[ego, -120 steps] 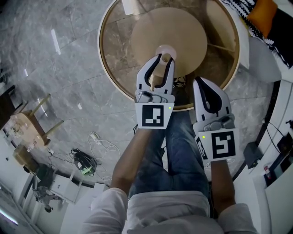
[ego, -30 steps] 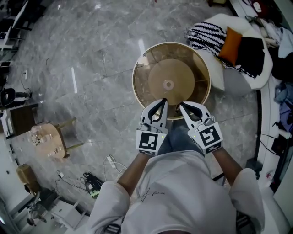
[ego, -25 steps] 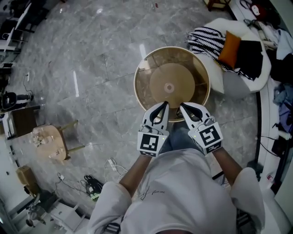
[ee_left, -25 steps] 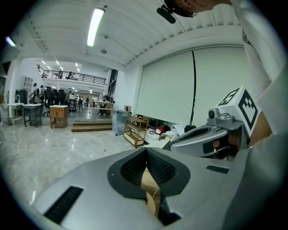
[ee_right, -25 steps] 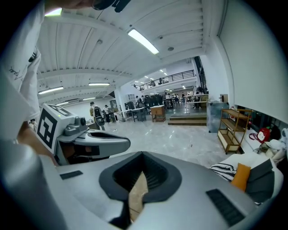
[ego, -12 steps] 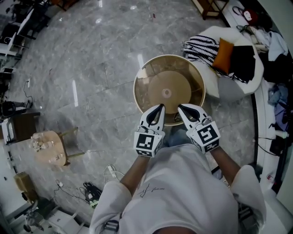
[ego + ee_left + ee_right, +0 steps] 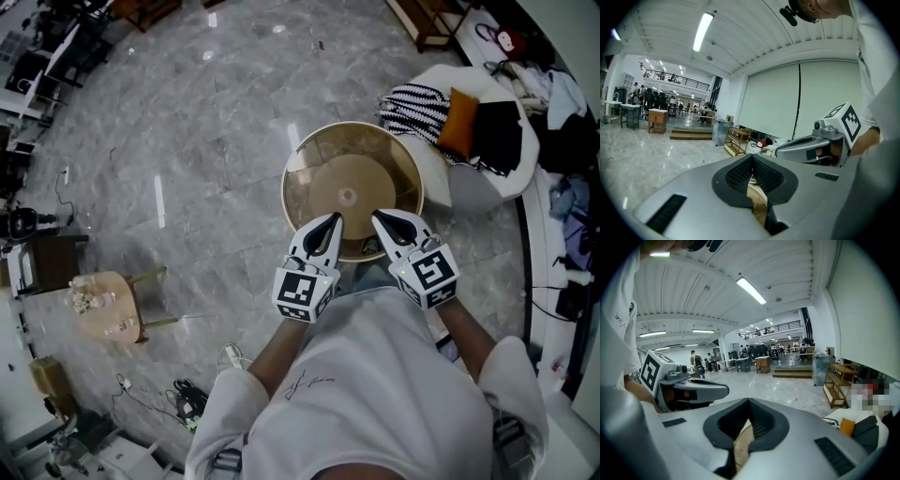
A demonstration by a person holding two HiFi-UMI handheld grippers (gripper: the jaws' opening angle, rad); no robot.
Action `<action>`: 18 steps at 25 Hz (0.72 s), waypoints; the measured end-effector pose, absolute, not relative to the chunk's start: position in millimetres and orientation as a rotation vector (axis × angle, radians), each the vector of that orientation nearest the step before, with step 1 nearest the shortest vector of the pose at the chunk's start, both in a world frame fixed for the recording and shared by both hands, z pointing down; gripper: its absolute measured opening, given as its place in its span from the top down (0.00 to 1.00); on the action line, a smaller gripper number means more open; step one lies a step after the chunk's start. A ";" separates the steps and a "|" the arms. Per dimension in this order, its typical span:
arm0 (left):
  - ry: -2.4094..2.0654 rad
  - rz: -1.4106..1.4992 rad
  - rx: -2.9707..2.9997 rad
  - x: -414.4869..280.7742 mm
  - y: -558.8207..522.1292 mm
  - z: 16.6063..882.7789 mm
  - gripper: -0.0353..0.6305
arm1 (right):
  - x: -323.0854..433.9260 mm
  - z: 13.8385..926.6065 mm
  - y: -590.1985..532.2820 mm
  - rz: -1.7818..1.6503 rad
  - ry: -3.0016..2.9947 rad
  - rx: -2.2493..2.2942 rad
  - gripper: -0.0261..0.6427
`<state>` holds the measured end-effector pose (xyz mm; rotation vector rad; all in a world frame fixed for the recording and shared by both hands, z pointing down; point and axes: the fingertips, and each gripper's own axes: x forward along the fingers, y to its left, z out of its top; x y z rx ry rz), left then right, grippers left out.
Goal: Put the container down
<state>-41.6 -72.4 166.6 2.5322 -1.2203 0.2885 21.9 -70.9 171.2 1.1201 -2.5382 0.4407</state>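
Grey marble floor (image 7: 187,141), viewed from above; round glass-topped table (image 7: 302,192) with wooden rim at 12 o'clock of the person. One small pale container (image 7: 347,196), standing at the table's centre, clear of both grippers. One left gripper (image 7: 333,219), jaws pressed together, empty, over the rim at 6 o'clock. One right gripper (image 7: 376,216), likewise closed and empty, at its 3 o'clock. One wooden stool (image 7: 98,305) at 8 o'clock
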 end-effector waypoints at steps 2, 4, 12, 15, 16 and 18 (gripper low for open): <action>-1.214 0.267 2.535 -45.4 -68.0 158.0 0.92 | 18.7 163.1 -69.3 0.429 -2.545 1.126 0.94; -1.214 0.241 2.541 -46.8 -66.5 147.9 0.92 | 18.5 154.8 -69.8 0.427 -2.548 1.136 0.94; -1.291 0.201 2.510 -49.5 -63.6 128.7 0.92 | 20.9 132.0 -62.1 0.386 -2.563 1.154 0.94; -1.288 0.216 2.514 -51.7 -59.2 126.7 0.92 | 16.4 129.4 -55.2 0.375 -2.559 1.142 0.94; -1.287 0.220 2.516 -53.3 -58.0 125.8 0.92 | 15.3 128.6 -53.7 0.374 -2.558 1.139 0.94; -1.295 0.227 2.512 -57.8 -57.4 124.4 0.92 | 12.6 127.2 -51.9 0.374 -2.555 1.132 0.94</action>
